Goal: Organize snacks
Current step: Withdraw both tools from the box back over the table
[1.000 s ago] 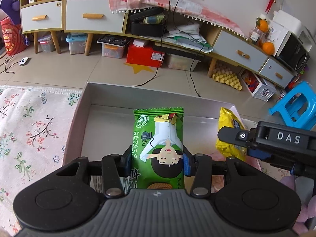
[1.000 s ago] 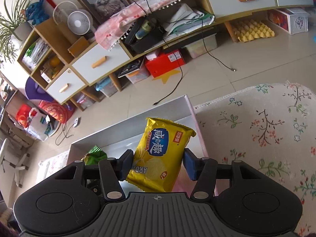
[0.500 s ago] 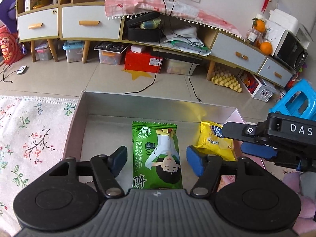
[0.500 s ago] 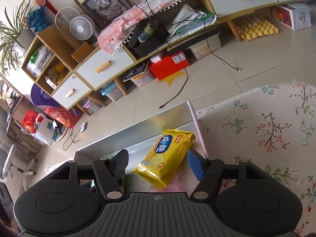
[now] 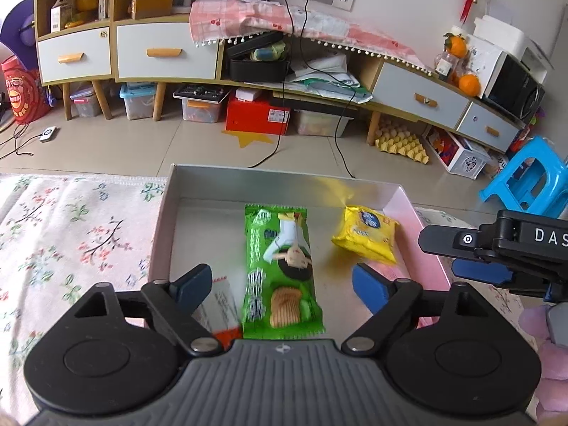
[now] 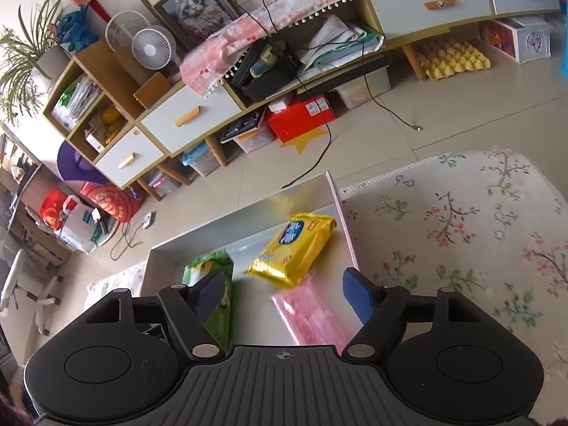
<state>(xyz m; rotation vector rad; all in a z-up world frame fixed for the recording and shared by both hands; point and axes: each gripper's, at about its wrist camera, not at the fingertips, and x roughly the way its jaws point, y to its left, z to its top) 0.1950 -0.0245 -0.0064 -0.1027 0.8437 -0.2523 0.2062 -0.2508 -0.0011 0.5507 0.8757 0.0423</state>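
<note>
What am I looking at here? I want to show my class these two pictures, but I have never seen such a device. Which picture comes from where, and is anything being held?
There is no robot: a person holds a two-finger gripper in each hand. Each gripper carries a fisheye camera looking forward along its fingers, so the black shape at the bottom of each picture is the gripper itself.

One picture comes from the left gripper, the other from the right gripper. The right gripper also shows at the right edge of the left view.

Below them a shallow grey box sits on a floral cloth. In it lie a green snack packet, a yellow snack packet and a pink packet.

Nothing is held: both grippers stand open, with the packets lying in the box.
</note>
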